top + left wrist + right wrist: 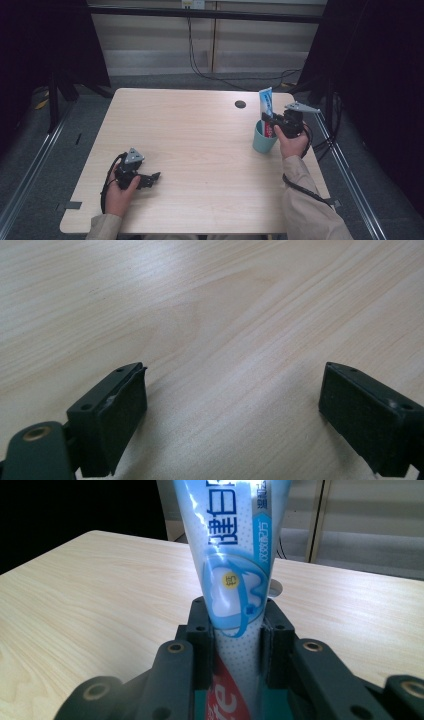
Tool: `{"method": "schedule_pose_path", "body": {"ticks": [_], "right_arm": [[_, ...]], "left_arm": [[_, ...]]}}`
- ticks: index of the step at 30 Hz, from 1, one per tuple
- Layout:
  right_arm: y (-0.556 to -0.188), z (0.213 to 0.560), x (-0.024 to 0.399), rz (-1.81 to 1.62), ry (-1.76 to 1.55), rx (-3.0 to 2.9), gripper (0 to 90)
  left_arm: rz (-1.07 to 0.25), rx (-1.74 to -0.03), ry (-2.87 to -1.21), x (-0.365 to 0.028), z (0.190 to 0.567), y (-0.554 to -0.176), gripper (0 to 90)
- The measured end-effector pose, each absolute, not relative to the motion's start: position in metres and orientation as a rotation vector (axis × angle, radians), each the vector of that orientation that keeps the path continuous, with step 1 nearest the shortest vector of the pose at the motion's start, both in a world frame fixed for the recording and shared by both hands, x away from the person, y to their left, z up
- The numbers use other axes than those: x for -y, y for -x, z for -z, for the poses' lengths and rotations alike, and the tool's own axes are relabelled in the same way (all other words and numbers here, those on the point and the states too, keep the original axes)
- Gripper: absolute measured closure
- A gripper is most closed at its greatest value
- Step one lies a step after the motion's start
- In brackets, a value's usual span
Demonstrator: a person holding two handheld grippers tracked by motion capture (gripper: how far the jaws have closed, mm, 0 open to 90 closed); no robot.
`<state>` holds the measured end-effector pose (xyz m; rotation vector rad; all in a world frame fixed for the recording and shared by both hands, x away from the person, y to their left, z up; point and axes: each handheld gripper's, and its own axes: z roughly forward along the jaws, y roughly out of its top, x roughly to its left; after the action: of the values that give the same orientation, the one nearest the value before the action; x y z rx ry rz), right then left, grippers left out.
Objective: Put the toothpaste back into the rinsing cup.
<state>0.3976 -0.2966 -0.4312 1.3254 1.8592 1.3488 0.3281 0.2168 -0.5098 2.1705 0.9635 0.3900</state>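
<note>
Fingers point(200, 630) of the right gripper point(235, 630) clamp the toothpaste tube point(230, 570), standing in the teal cup point(263, 141), release outstanding; left gripper point(235, 410) gapes, idle.

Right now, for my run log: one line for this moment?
right hand-held gripper: shut on toothpaste tube | tube: upright in teal cup | left hand-held gripper: open

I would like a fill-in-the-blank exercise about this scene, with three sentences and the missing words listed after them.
1. The right claw is shut on the ____.
2. The tube stands in a teal ____.
3. The left claw is ____, with bare table between its jaws.

Missing words: tube; cup; open
</note>
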Motion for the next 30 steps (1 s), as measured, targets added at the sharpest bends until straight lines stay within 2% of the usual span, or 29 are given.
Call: {"method": "schedule_pose_path", "body": {"ticks": [30], "right_arm": [[-0.3914, 0.4320, 0.2983, -1.261, -1.337, -1.900, 64.5]], "left_arm": [[-0.390, -0.964, -2.171, -0.2167, 0.5098, -0.3281, 11.7]]}}
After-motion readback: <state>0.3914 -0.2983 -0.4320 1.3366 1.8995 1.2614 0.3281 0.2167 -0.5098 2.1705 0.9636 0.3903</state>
